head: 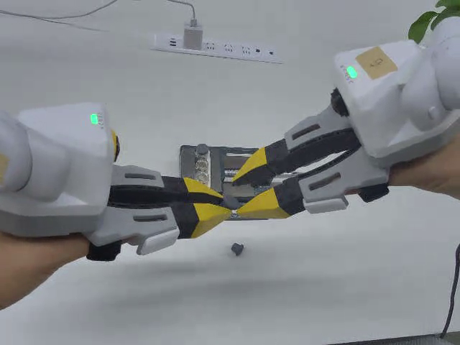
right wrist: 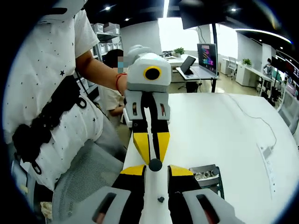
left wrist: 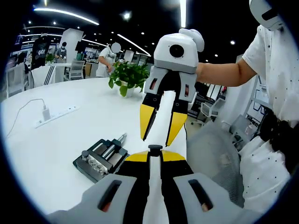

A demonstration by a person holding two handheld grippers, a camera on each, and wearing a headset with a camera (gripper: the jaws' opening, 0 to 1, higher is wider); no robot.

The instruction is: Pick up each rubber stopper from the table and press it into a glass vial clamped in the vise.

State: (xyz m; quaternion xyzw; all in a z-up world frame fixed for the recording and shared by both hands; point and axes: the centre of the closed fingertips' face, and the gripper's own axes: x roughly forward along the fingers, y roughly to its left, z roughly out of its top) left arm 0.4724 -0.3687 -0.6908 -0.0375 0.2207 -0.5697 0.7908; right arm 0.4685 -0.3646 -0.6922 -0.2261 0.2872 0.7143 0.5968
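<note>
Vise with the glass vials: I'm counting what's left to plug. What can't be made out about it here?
Head view: the open right tool covers part of the dark metal vise, so the clear glass vials cannot be counted.
Left gripper view: the vials are too small to tell which are plugged.
Head view: the small dark rubber stopper in the shut left tool is hidden by the tips.

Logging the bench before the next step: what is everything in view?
vise: one, dark metal, centre of the table
glass vials: several, clear, in the vise
loose stopper: one, dark grey, on the table near the vise
held stopper: one, dark grey, in the left claw
power strip: one, white, far side of table
plant: one, green, on the table
left claw: one, yellow-black, shut on the held stopper
right claw: one, yellow-black, open, facing the left claw
</note>
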